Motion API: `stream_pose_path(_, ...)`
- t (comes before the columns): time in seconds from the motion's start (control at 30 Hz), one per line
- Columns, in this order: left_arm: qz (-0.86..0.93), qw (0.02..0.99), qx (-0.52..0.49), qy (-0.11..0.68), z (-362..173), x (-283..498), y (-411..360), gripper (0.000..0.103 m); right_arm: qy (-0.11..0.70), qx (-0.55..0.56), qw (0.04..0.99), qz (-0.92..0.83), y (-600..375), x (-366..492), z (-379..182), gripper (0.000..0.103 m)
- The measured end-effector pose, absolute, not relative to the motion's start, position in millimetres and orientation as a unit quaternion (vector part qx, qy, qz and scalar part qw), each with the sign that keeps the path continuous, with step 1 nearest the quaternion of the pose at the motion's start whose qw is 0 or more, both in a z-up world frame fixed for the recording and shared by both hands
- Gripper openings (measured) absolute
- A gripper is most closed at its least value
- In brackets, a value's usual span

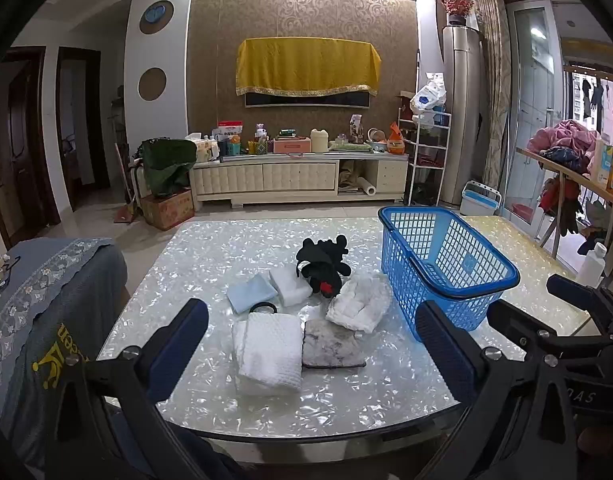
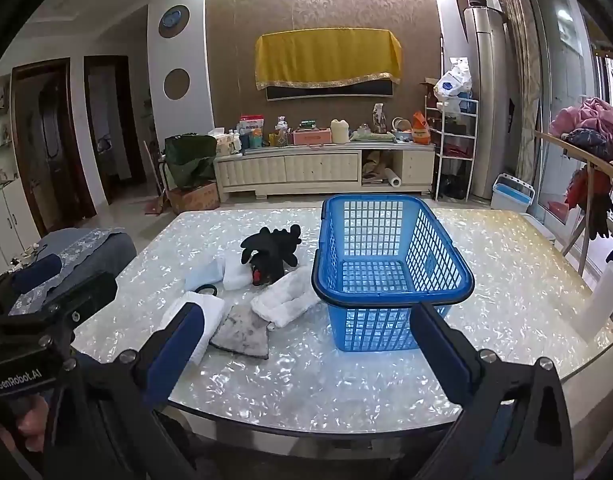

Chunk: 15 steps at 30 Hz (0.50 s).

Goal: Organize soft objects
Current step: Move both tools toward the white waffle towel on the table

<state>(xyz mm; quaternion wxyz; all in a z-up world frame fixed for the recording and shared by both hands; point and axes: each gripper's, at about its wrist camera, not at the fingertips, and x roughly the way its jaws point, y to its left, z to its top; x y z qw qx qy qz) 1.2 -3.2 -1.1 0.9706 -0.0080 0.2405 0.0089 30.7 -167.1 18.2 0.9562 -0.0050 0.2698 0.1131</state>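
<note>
We find the left gripper at the bottom of the left wrist view, its blue-padded fingers spread wide with nothing between them, poised above the near edge of the pearly table. The right gripper stands likewise, fingers wide apart and empty, low in the right wrist view. On the table, centre frame, lie the soft objects: a folded white towel nearest, a grey soiled cloth touching its right side, a crumpled white cloth just beyond, a pale blue cloth, a white foam block beside it, and a black plush toy behind them. The blue basket stands upright at centre right, empty, just beside the crumpled white cloth.
</note>
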Motion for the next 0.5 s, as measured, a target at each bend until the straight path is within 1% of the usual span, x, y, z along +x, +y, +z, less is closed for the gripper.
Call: stream_pose_path(0.5, 0.007, 0.97, -0.007, 0.242, -2.7, 2.1, -3.8, 0.103, 0.274, -0.002, 0.955, 0.115, -168.2, 31.3, 19.9, 0.103)
